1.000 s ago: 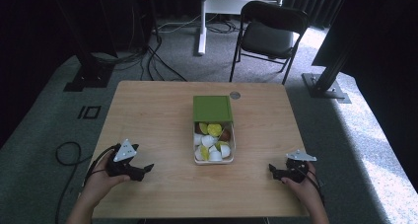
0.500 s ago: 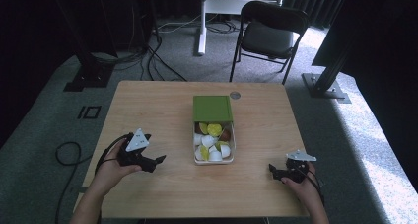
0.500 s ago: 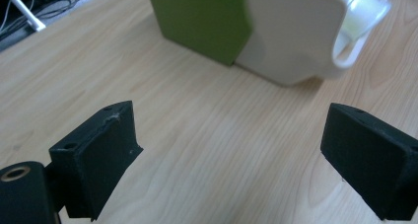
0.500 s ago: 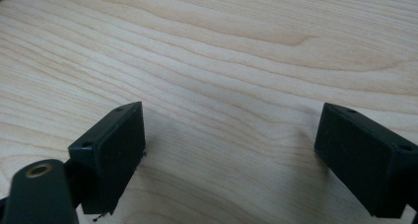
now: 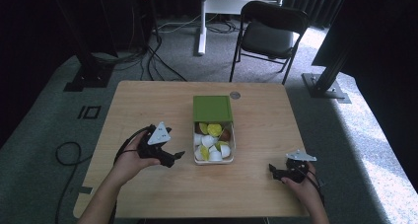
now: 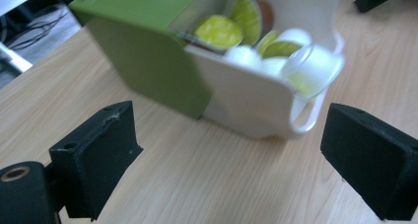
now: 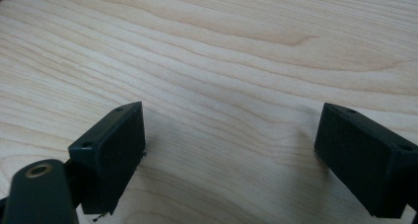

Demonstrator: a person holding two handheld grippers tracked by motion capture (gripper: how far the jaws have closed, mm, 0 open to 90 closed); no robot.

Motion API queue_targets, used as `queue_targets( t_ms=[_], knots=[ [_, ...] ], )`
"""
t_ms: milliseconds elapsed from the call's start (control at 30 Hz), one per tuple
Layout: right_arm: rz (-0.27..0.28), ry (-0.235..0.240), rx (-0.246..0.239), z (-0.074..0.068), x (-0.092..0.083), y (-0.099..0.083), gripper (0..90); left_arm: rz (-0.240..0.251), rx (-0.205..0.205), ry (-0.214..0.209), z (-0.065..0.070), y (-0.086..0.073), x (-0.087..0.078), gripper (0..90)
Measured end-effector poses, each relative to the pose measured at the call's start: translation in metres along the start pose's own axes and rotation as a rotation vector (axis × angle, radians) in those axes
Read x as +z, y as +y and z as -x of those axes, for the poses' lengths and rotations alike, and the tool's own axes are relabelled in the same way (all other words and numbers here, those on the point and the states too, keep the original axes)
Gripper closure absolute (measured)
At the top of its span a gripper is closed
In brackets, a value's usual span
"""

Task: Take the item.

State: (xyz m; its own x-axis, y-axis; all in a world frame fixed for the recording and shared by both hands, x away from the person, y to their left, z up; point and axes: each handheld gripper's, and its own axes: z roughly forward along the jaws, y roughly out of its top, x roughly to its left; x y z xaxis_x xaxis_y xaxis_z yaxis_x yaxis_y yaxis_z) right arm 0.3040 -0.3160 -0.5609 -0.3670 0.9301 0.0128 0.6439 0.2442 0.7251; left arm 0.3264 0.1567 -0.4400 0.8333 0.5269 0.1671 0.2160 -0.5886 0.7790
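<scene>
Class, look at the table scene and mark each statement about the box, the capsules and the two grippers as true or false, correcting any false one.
1. The left gripper has open jaws with nothing between them. True.
2. The white box is empty. False: it holds yellow-green and white capsules.
3. The green lid covers the far part of the box. True.
4. The right gripper grips a capsule. False: its jaws stand open over the bare wooden table.
5. A chair stands beyond the table. True.
</scene>
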Motion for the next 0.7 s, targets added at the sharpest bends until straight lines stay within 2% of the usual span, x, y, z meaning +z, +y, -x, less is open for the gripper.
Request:
queue_targets(
  t_ms=[167, 333, 500, 700],
  knots=[
    [0.0, 0.0, 0.0, 0.0, 0.0, 0.0, 11.7, 0.0, 0.026, -0.036, 0.008, 0.017, 0.013, 8.0],
    [0.0, 0.0, 0.001, 0.0, 0.0, 0.0, 11.7, -0.004, 0.074, -0.068, 0.016, 0.032, 0.027, 8.0],
    [0.001, 0.0, 0.001, 0.0, 0.0, 0.0, 11.7, -0.01, 0.11, -0.099, 0.024, 0.044, 0.039, 8.0],
    [0.001, -0.001, 0.001, 0.0, 0.0, 0.0, 11.7, -0.015, 0.134, -0.128, 0.034, 0.054, 0.053, 8.0]
  ],
)
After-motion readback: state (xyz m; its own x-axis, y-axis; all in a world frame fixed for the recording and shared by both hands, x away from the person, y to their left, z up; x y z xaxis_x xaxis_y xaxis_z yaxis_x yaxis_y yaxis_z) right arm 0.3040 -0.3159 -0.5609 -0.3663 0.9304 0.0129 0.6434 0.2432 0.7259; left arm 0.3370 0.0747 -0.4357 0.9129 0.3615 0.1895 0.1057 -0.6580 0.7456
